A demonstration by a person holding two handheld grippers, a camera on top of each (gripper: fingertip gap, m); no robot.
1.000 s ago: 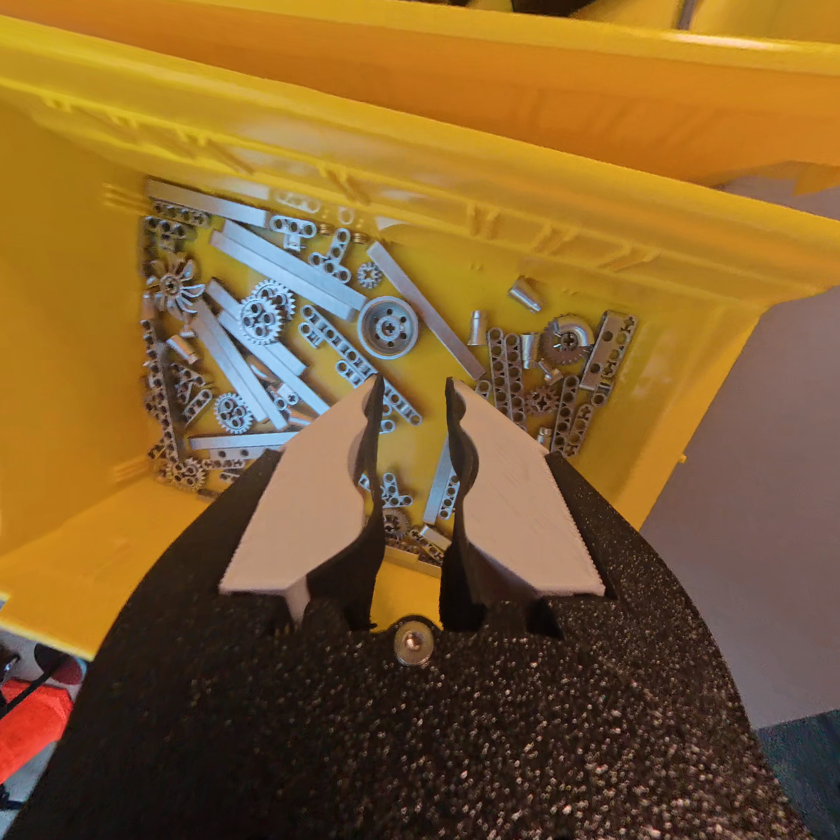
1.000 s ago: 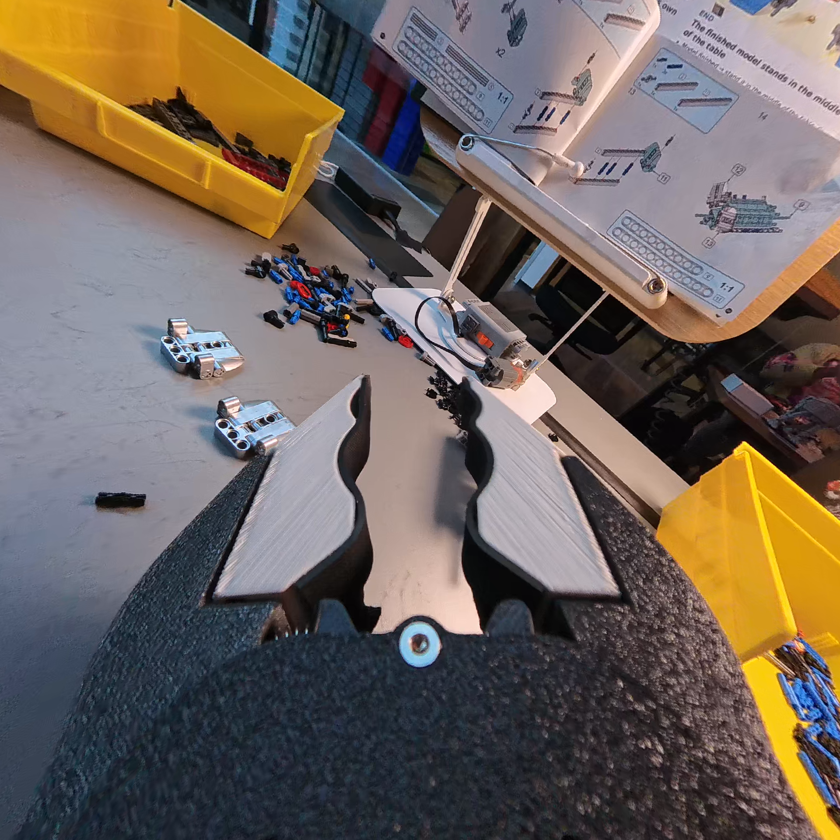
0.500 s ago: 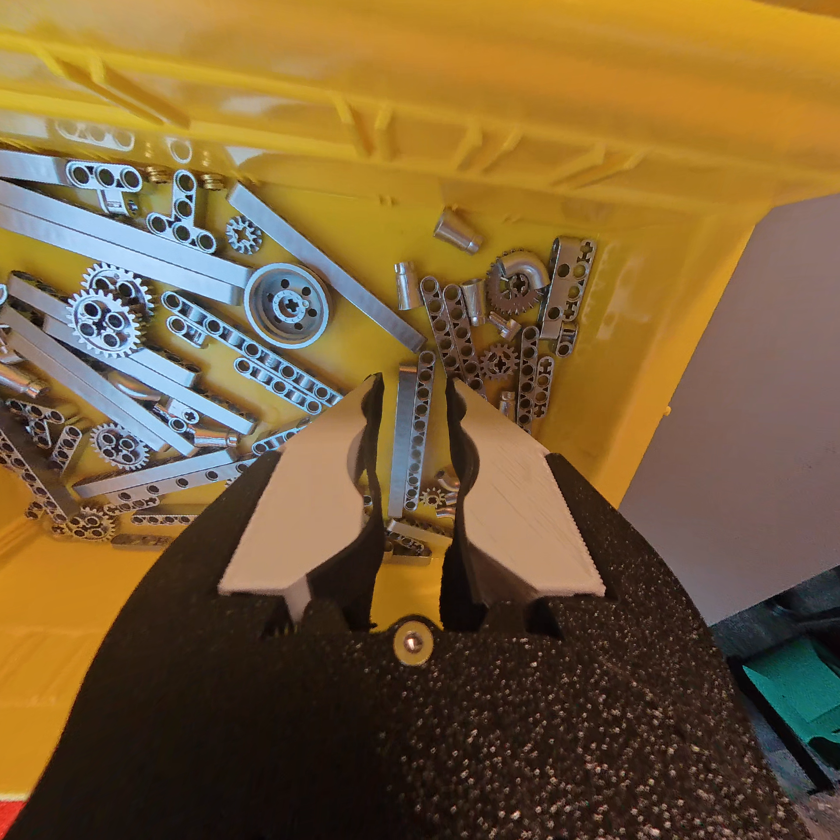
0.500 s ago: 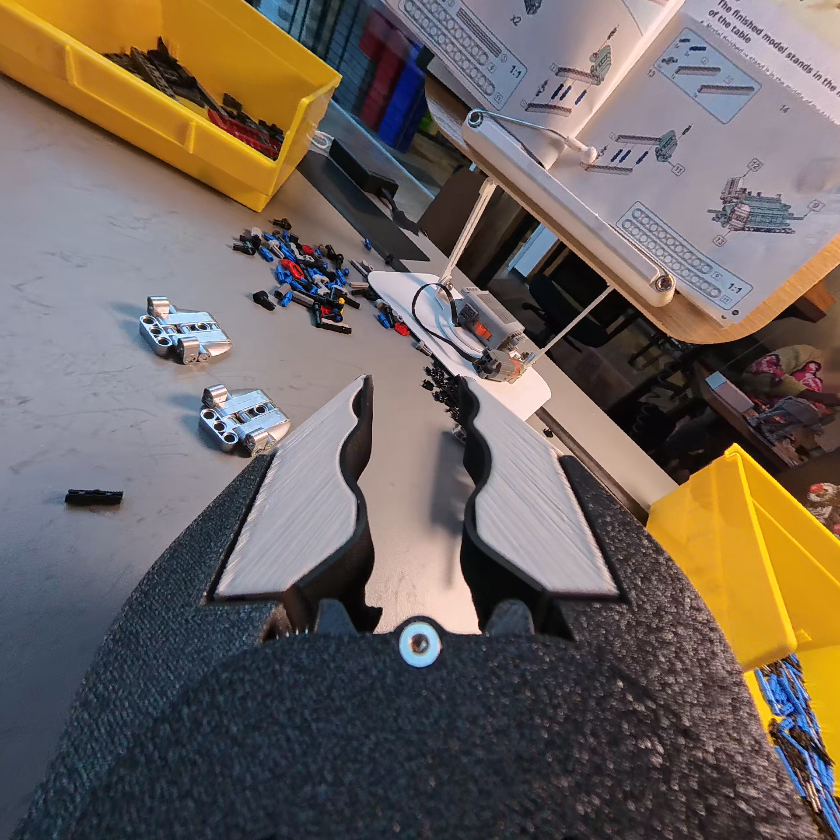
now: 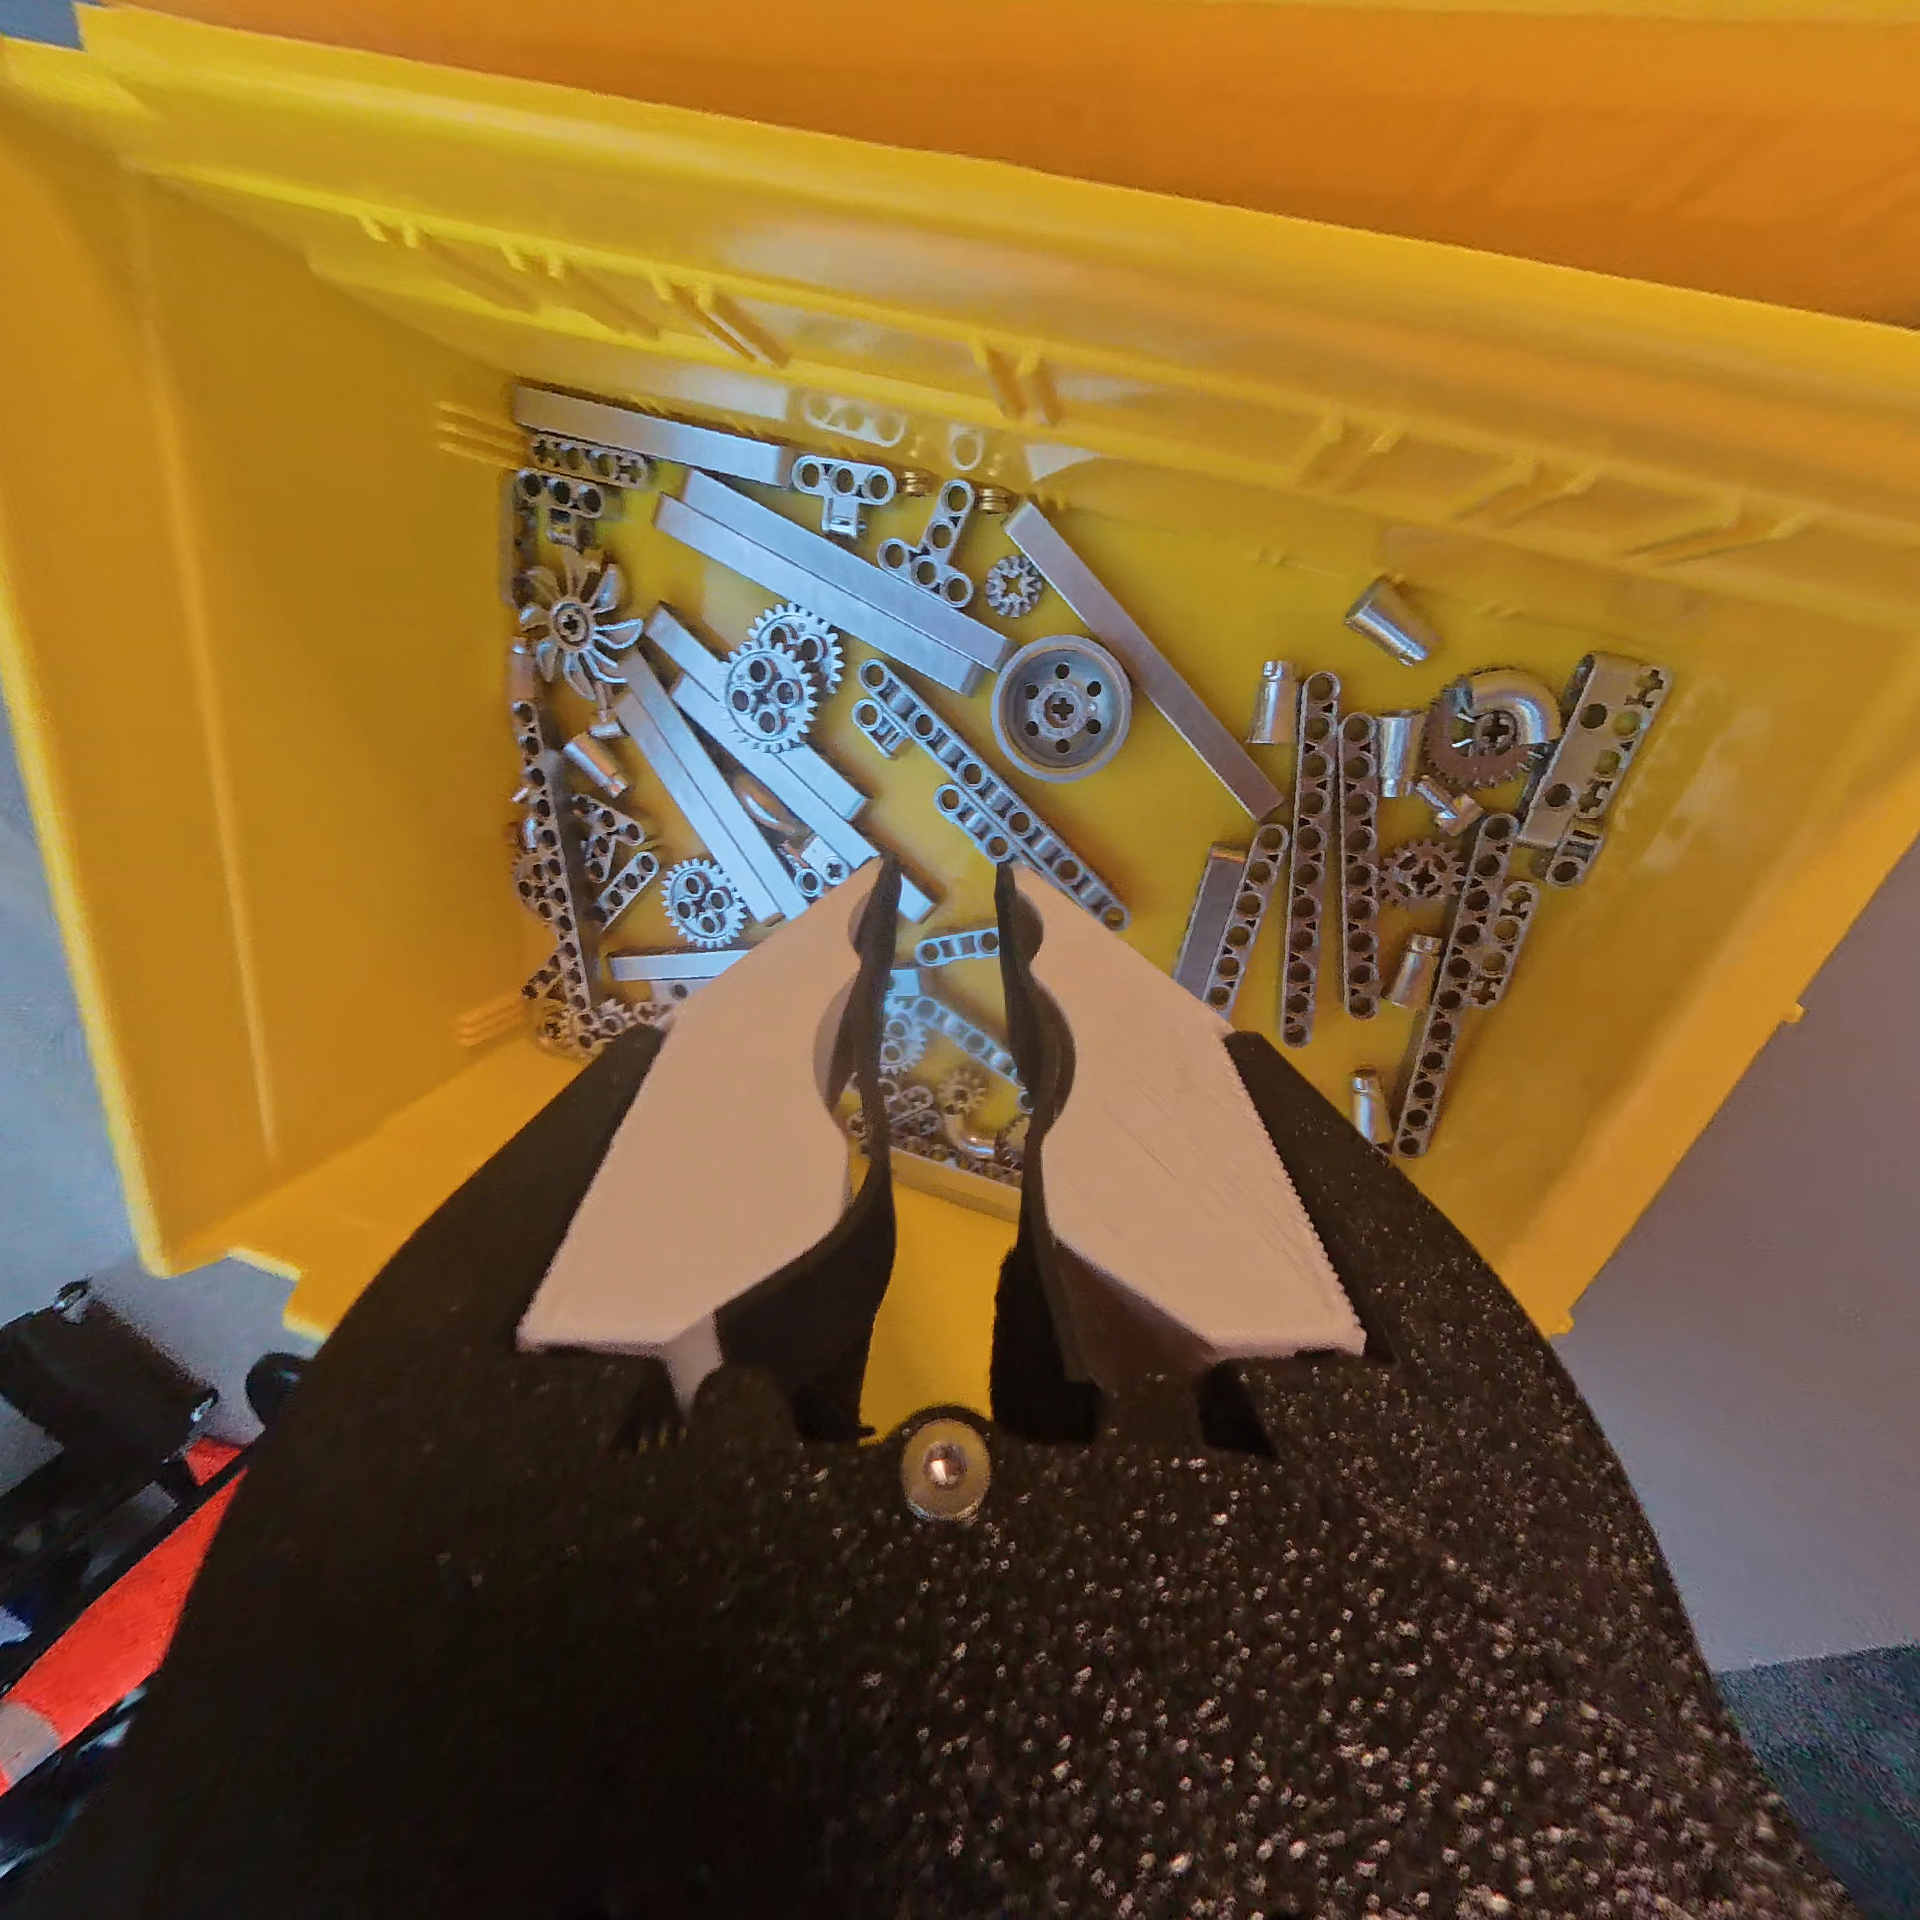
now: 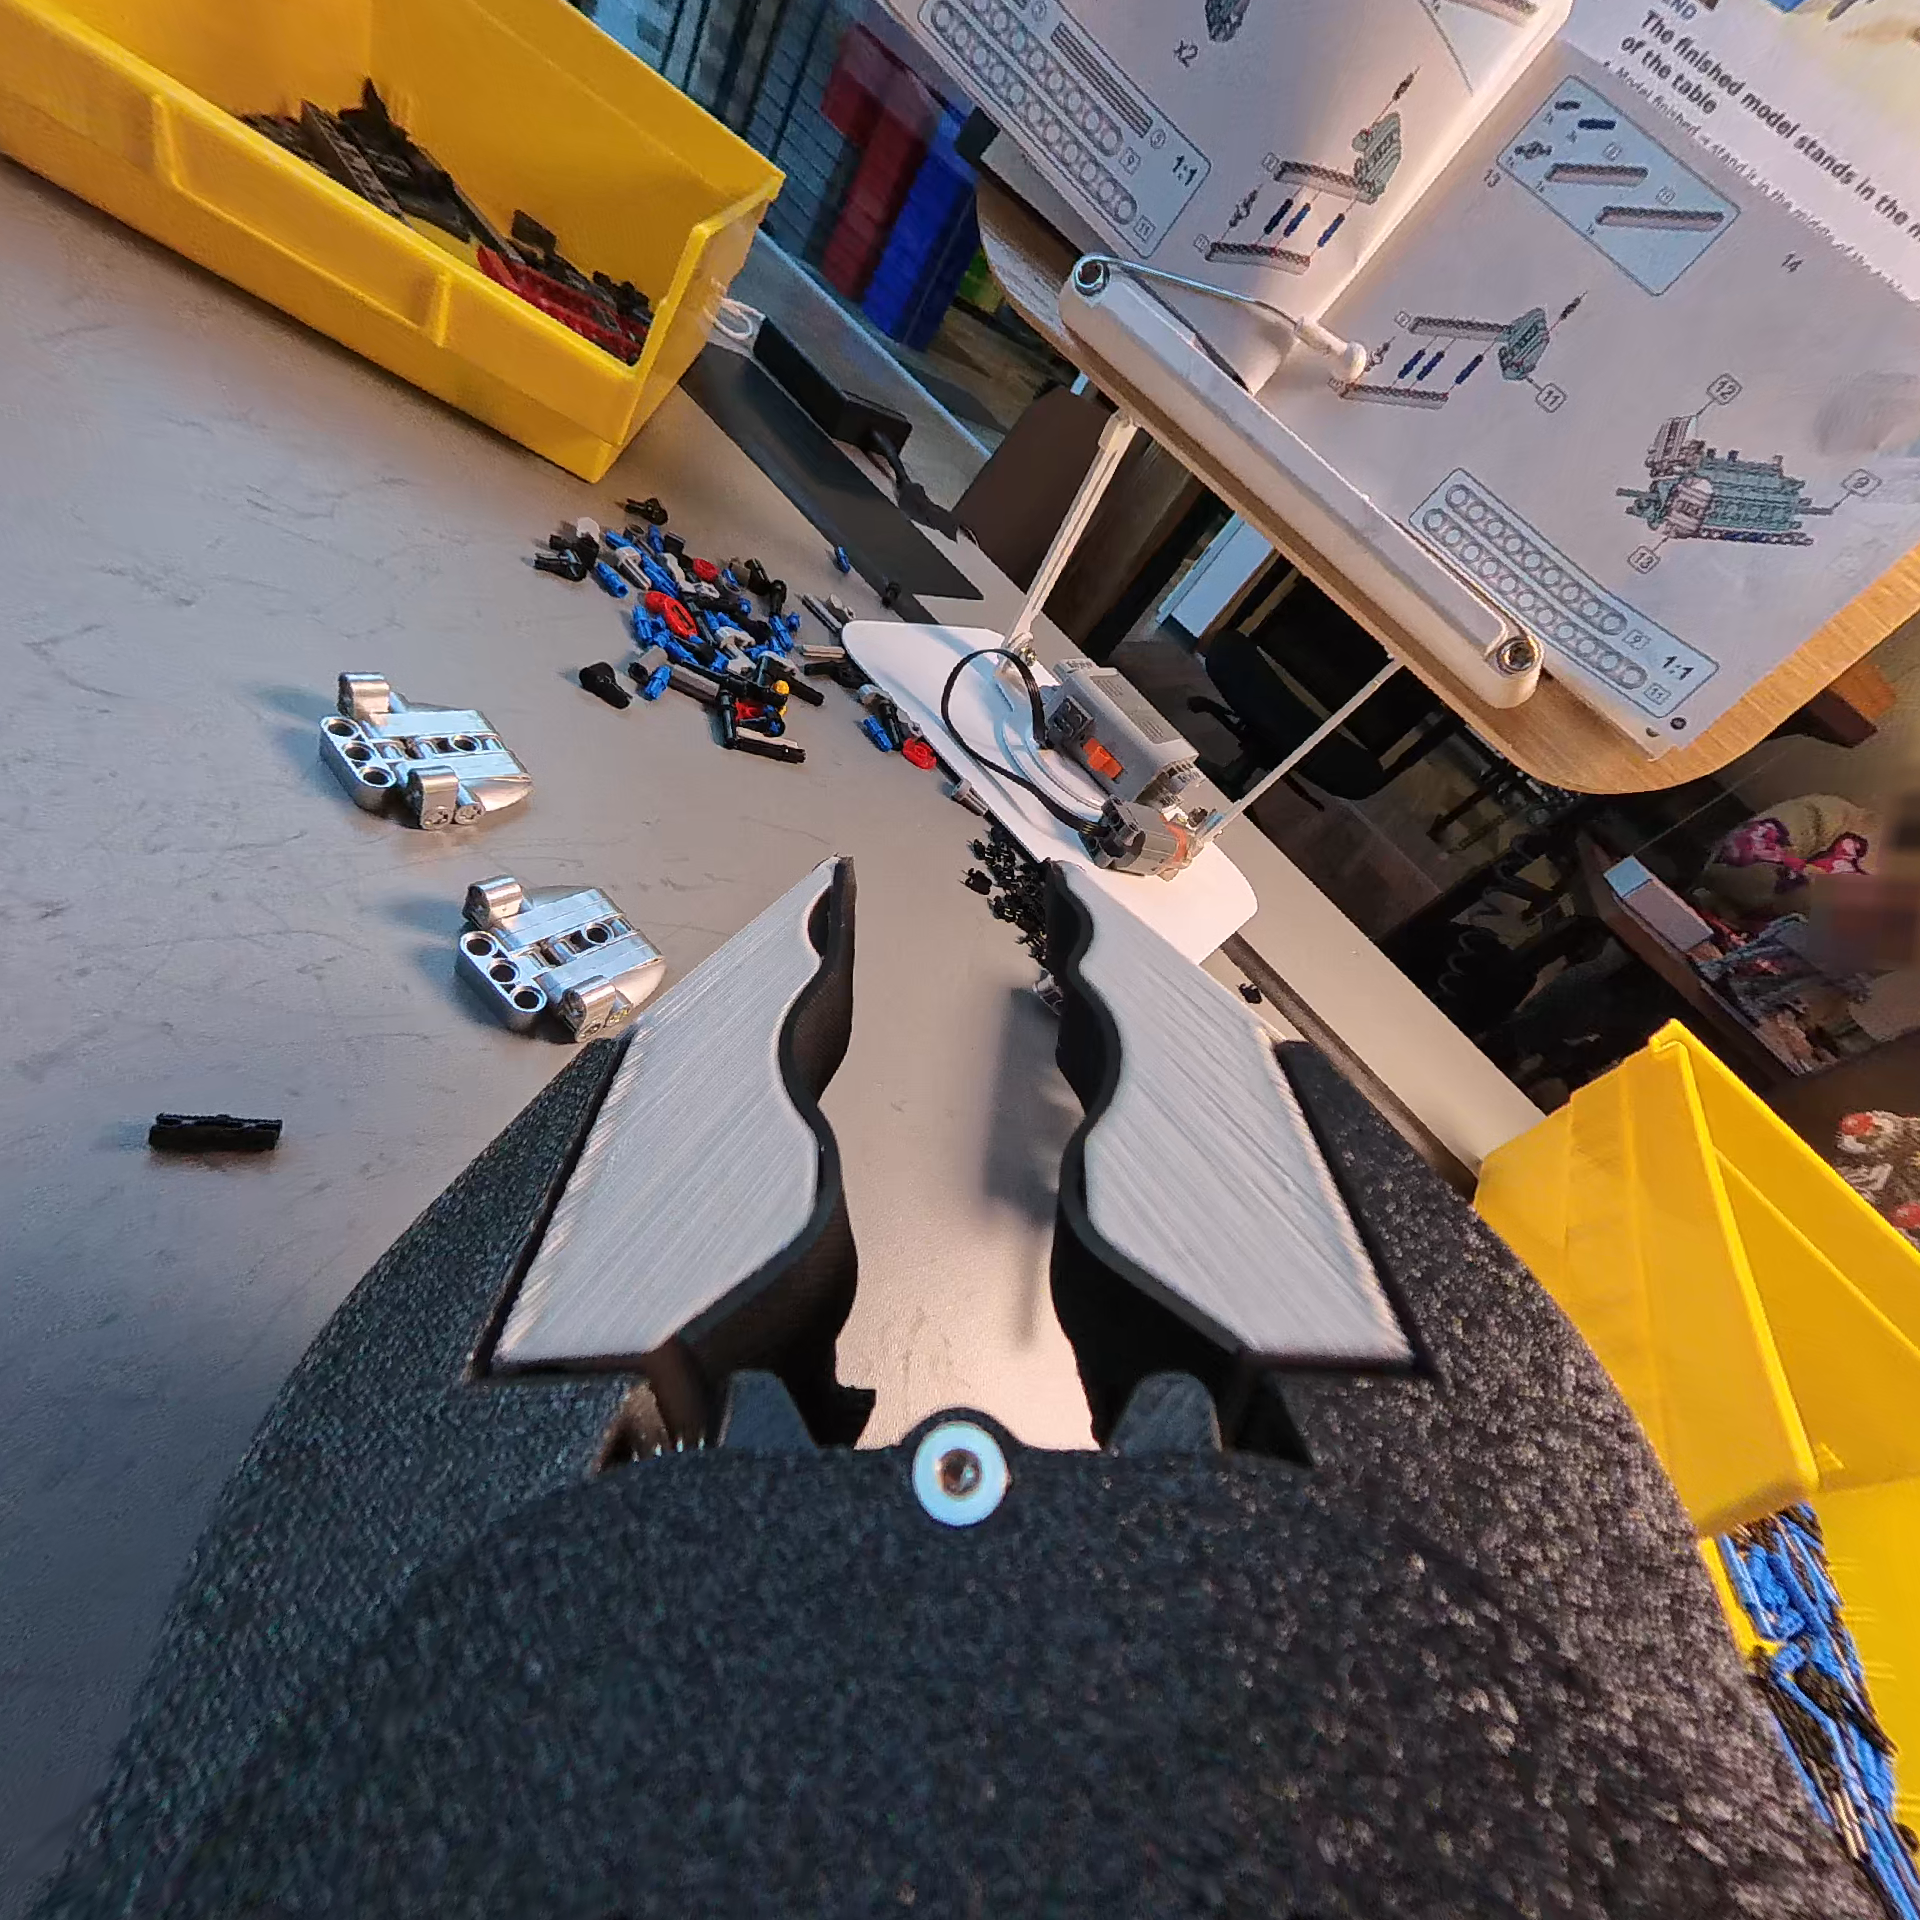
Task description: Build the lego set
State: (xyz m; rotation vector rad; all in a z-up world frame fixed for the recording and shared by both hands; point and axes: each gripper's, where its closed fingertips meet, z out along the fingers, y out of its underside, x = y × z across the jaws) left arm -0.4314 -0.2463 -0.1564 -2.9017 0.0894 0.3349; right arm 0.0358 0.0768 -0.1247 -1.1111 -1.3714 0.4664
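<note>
Both of my grippers are empty with their fingers spread apart: my left gripper (image 5: 940, 883) hangs over the mouth of a big yellow bin (image 5: 260, 727), and my right gripper (image 6: 951, 878) hovers above a grey table (image 6: 208, 520). Largest in the left wrist view is that bin, its floor strewn with silver-grey building-toy parts; a second yellow bin (image 5: 1143, 83) stands just behind its far rim. My left fingertips point down at the middle of the heap, apart from it, with long smooth beams (image 5: 831, 592) and holed liftarms (image 5: 987, 795) lying beyond them, a round wheel hub (image 5: 1060, 709) farther back, stacked gears (image 5: 774, 686) to the left of the hub, and a fan-shaped part (image 5: 577, 623) near the left wall. On my right side, a printed instruction sheet on a wooden board (image 6: 1558, 343) leans on a white stand (image 6: 1039, 748) ahead. A yellow bin of dark and red pieces (image 6: 395, 281) sits at the far left of the table, and another yellow bin (image 6: 1662, 1247) with blue pins stands just beside my right gripper. A grey motor with a black cable (image 6: 1112, 769) rests on the stand's base. Two silver panel pieces (image 6: 421, 748) (image 6: 556, 956) lie left of my fingers, the nearer just beside the left finger. Beyond them is a scatter of small blue, black and red pins (image 6: 707, 634), and one black pin (image 6: 213, 1132) lies alone near my left.
</note>
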